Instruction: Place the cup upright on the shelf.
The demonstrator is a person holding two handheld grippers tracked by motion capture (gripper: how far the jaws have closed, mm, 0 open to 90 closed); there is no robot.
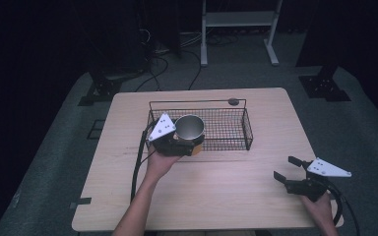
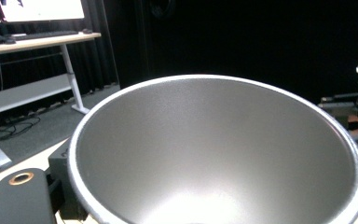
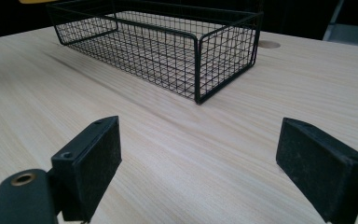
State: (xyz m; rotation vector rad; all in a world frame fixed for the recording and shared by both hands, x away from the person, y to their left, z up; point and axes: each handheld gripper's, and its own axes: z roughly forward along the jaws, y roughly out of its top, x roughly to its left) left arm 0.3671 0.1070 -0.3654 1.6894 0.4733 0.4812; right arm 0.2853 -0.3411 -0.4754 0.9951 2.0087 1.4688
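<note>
A shiny metal bowl [image 1: 189,127] hangs over the left end of the black wire basket [image 1: 226,129], held at its near rim by my left gripper [image 1: 184,143], which is shut on it. In the left gripper view the bowl's empty inside [image 2: 214,154] looms very close, and one black finger [image 2: 21,198] shows at the bottom left. A small orange thing [image 1: 197,148] peeks out beneath the bowl by the basket's front wall. My right gripper [image 1: 285,167] rests at the table's front right, open with nothing between its jaws [image 3: 214,168], facing the basket [image 3: 168,46].
The wooden table [image 1: 226,182] has a round cable hole [image 1: 233,102] behind the basket. A white desk frame [image 1: 238,19] and cables stand on the floor beyond. Black stand bases [image 1: 325,88] flank the table's far corners.
</note>
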